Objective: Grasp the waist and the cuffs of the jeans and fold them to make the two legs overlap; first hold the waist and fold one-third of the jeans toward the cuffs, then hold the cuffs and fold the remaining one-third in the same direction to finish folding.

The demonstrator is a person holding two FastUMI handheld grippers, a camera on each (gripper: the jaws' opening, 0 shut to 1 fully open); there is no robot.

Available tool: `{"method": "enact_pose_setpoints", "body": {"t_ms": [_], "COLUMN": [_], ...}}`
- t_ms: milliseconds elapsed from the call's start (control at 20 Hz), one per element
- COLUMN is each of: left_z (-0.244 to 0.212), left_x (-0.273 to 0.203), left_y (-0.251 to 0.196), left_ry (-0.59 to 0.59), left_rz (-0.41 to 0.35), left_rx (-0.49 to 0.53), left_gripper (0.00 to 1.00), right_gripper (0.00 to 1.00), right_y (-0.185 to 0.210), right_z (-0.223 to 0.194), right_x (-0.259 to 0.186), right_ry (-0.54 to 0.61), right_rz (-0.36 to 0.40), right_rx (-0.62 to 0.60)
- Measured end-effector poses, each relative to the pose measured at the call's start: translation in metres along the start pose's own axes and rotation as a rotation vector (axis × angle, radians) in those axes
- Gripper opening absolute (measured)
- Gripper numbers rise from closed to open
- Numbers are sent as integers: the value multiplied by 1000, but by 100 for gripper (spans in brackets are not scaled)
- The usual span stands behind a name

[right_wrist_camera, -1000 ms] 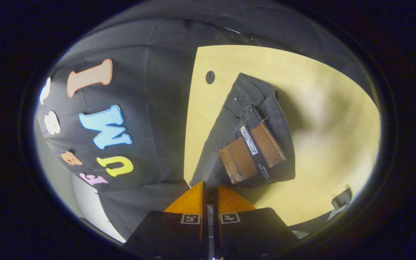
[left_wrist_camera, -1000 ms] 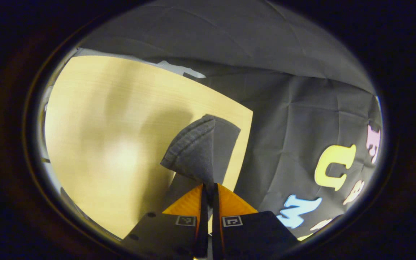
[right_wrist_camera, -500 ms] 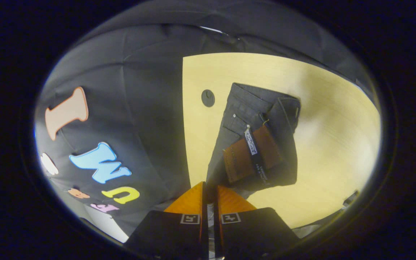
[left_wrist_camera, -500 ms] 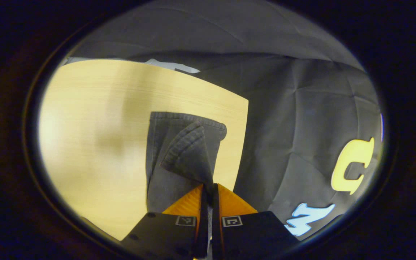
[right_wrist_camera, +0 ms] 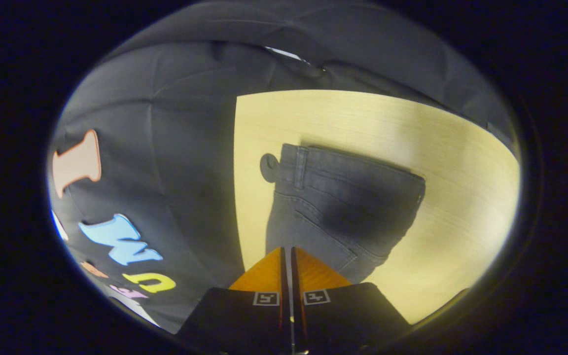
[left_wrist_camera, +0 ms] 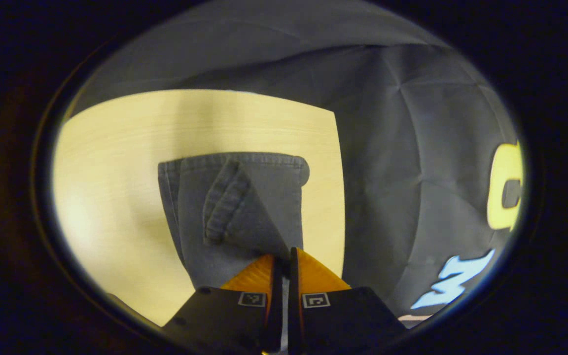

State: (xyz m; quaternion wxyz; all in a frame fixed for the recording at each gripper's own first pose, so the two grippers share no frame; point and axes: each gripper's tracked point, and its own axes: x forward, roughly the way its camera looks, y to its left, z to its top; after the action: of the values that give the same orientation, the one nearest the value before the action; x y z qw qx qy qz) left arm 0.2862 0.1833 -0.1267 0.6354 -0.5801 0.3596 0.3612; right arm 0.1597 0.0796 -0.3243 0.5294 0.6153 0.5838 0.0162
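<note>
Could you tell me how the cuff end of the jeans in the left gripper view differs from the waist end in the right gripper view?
The cuff end has one hemmed corner turned up over the cloth below, while the waist end lies flat and smooth. The cuff end shows a plain stitched hem; the waist end shows a waistband and curved seams. The left gripper pinches cloth at the cuff end; whether the right gripper grips the waist end is unclear. Both ends are dark grey denim lying on the table.

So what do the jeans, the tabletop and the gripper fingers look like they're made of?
Jeans: dark grey denim, matte, with stitched seams and a ribbed hem. Tabletop: pale wood or wood-look laminate, smooth, faint grain lines and soft sheen. Left gripper fingers: orange, finely ribbed, probably printed plastic.
</note>
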Motion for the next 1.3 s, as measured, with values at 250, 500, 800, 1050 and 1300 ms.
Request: {"method": "enact_pose_setpoints", "body": {"t_ms": [250, 500, 800, 1050, 1300], "left_z": [-10, -7, -21, -39, -47], "left_x": [-21, -37, -63, -78, -94], "left_y": [-32, -37, -40, -35, -43], "left_ry": [-32, -107, -167, -209, -292], "left_rz": [14, 30, 19, 18, -19], "left_rx": [244, 447, 571, 666, 740], "left_gripper": [44, 92, 94, 98, 99], "right_gripper": [1, 40, 65, 81, 82], "right_y": [-1, -1, -29, -54, -62], "right_z": [-4, 2, 12, 10, 21], "right_x": [9, -8, -36, -20, 6], "right_ry": [-105, -277, -475, -510, -532], "right_rz": [-59, -98, -175, -208, -238], "right_rx": [-140, -243, -224, -167, -143]}}
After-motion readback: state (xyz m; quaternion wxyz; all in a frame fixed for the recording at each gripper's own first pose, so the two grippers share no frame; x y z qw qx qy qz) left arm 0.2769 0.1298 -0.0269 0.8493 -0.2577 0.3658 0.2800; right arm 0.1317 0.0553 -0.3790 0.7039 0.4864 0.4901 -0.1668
